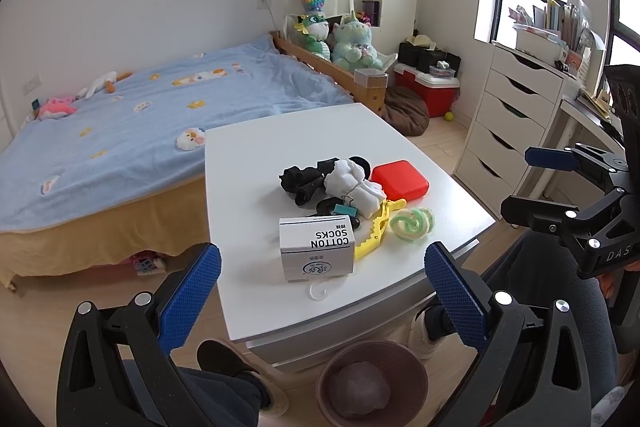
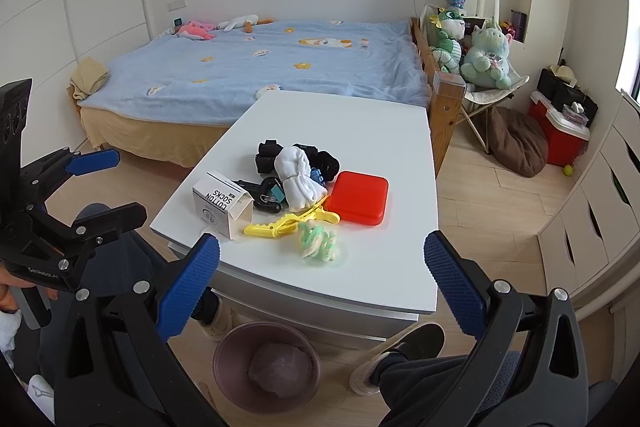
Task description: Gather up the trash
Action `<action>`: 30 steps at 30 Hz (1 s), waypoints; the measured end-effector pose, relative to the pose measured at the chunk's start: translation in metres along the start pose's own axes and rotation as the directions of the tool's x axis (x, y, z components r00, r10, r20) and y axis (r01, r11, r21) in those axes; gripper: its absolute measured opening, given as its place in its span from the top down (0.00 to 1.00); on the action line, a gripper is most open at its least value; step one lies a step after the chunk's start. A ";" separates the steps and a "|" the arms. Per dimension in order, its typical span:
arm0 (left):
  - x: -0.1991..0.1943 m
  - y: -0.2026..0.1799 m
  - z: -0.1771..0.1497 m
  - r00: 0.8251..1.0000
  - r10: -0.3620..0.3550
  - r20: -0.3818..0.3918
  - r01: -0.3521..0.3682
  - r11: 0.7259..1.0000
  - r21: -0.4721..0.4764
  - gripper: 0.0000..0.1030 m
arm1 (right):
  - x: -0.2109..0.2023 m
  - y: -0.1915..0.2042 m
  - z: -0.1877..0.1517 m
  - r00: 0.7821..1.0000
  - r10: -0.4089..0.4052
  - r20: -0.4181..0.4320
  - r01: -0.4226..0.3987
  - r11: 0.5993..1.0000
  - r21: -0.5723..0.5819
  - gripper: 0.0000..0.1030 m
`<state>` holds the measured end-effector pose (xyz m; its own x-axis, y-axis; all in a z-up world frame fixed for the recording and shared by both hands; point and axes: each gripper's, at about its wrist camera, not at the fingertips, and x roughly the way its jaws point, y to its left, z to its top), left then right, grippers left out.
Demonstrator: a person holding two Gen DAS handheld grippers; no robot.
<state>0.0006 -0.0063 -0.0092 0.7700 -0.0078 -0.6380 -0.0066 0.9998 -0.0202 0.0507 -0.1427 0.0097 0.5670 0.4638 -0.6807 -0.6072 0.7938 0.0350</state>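
Cardboard feel: the sock box (image 1: 317,247) looks light, thin-walled and likely empty, so a firm squeeze would probably crush it; that hardly matters for trash.
Where to hold: across its two long flat sides, which look narrow enough for a wide jaw; the open end flap seen from the right wrist is too floppy to trust.
Sock box look: white, printed "COTTON SOCKS", lying on its side with a clear plastic hook (image 1: 319,290) poking out toward the table edge.
Sock box place: near front edge of the white table (image 1: 280,143), just beside the yellow clip (image 1: 378,229) and touching the black clutter behind it.
Other candidates: a green-and-cream yarn twist (image 2: 318,241) looks soft and light, lying apart from the rest; whether it is trash I cannot tell.
Probably not trash: white socks (image 1: 354,187), black socks (image 1: 306,179) and a red case (image 1: 400,179), bunched mid-table.
Bin: a brownish waste bin (image 2: 267,367) sits on the floor under the table's near edge, with a pale crumpled wad inside.
Left gripper (image 1: 322,285): fingers spread wide, holding nothing, hovering short of the box.
Right gripper (image 2: 322,277): fingers likewise wide apart and empty, in front of the table.
Stage, as I judge it: nothing picked up yet.
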 end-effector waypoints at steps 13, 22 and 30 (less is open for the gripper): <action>0.003 -0.003 -0.003 1.000 -0.002 -0.006 0.002 1.000 -0.002 0.05 | 0.001 -0.001 -0.002 1.000 0.003 -0.004 -0.003 1.000 -0.001 0.03; 0.003 -0.004 -0.002 1.000 -0.008 -0.003 0.008 1.000 -0.003 0.05 | 0.004 -0.001 -0.003 1.000 0.000 -0.017 -0.001 1.000 -0.010 0.03; 0.007 -0.003 -0.001 1.000 0.003 -0.009 -0.003 1.000 -0.007 0.05 | 0.011 0.000 -0.004 0.999 0.003 -0.034 -0.003 1.000 -0.012 0.03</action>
<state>0.0053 -0.0098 -0.0145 0.7643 -0.0046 -0.6448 -0.0140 0.9996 -0.0238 0.0548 -0.1396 -0.0004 0.5464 0.4522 -0.7050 -0.6154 0.7877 0.0283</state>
